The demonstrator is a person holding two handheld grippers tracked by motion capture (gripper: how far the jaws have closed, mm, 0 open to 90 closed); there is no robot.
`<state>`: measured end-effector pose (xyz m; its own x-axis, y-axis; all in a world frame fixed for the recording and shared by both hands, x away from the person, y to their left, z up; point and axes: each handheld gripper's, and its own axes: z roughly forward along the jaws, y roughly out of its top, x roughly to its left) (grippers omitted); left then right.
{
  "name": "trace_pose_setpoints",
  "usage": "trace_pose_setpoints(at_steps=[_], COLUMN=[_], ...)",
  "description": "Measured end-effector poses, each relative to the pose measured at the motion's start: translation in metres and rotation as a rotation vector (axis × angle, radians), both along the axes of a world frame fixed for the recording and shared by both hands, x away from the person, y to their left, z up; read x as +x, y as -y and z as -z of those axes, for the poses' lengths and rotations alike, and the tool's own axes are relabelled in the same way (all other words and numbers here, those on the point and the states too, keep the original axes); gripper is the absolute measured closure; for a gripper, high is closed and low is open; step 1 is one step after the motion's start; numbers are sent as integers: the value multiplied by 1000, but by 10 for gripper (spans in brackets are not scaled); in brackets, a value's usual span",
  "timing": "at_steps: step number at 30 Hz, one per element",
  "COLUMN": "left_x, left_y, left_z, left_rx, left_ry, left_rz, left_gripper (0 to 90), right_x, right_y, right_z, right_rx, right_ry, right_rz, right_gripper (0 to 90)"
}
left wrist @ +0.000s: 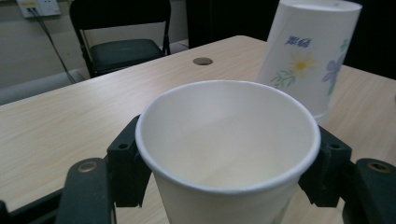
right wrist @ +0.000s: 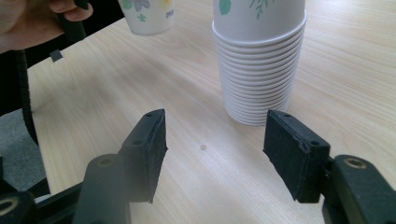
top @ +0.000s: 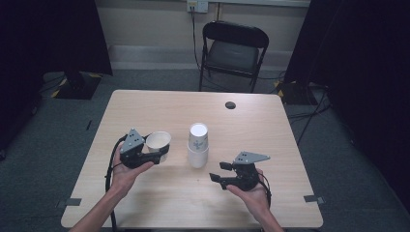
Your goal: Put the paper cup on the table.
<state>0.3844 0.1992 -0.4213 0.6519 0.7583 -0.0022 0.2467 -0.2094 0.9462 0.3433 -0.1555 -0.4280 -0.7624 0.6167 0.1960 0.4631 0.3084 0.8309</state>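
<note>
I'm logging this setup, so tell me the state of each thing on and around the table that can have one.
Left gripper: shut on single paper cup.
Single paper cup: upright, empty, held off the table.
Cup stack: upside down, nested, standing on table.
Right gripper: open, holding nothing.
Folding chair: unfolded, unoccupied.

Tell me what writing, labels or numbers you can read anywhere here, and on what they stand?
Small blue mark above the flowers on the upside-down paper cup stack: too blurred to read.
Wall socket plate behind the chair: no readable text.
Cup held in the left gripper: printed flowers show on its outside, no words.
Nothing else carries writing.
</note>
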Motion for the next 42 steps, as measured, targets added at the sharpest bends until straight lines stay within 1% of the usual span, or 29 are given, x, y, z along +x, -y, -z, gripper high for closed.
trace_pose_setpoints(at_steps=[3, 4, 5, 6, 7, 10, 11, 14, 16, 17, 18, 20, 21, 25, 28, 29, 30, 32, 34, 35, 36, 39, 42], left_x=[6, 7, 11, 14, 17, 24, 27, 35, 40, 42, 43, 44, 44, 48, 53, 55, 57, 61, 66, 68, 69, 72, 74], left_y=[-2, -2, -2, -2, -2, -2, -2, -3, -4, -4, -4, -3, -1, 0, -4, -5, -8, -10, -13, -15, -15, -17, -17], left_z=[1, 2, 2, 2, 1, -1, -1, 2, 4, 6, 7, 11, 13, 23, 28, 29, 29, 31, 34, 36, 39, 44, 48], left_rx=[-7, -5, 12, 15, 17, 14, 25, 38, 31, 20, 18, 6, 17, 46, 39, 33, 40, 38, 28, 35, 33, 55, 56], left_ry=[14, 9, 9, 10, 3, 12, 3, -6, -18, -22, -37, -48, -39, -41, -50, -51, -59, -59, -67, -73, -79, -84, -94], left_rz=[-25, -27, -31, -39, -42, -53, -55, -67, -78, -80, -93, -97, -96, -107, -127, -123, -124, -129, -139, -144, -146, -143, -142], left_gripper=[305, 305, 305, 305, 305, 305, 305, 306, 306, 306, 305, 303, 303, 308, 310, 313, 315, 316, 316, 316, 316, 316, 319], right_x=[-1, -1, -1, -2, -2, -3, -3, -2, -2, -2, -2, -2, -2, -2, -2, -2, -2, -1, 0, 0, 1, 1, 1], right_y=[4, 6, 8, 10, 13, 17, 19, 20, 20, 20, 20, 20, 20, 19, 18, 18, 18, 19, 20, 21, 21, 21, 20], right_z=[1, 2, 3, 4, 5, 8, 9, 11, 11, 12, 12, 13, 13, 15, 16, 16, 16, 17, 18, 19, 19, 20, 21], right_rx=[-16, -20, -21, -22, -26, -30, -29, -25, -23, -24, -24, -27, -27, -31, -33, -34, -33, -30, -26, -25, -27, -26, -26], right_ry=[0, -1, -3, -7, -11, -20, -20, -26, -26, -25, -26, -27, -29, -33, -32, -32, -33, -40, -44, -46, -47, -51, -50], right_rz=[10, 12, 17, 19, 25, 33, 36, 38, 34, 31, 29, 28, 30, 30, 23, 23, 23, 30, 39, 40, 40, 39, 40], right_gripper=[372, 369, 367, 366, 363, 360, 359, 358, 359, 359, 358, 358, 358, 358, 358, 358, 357, 348, 348, 348, 347, 347, 346])
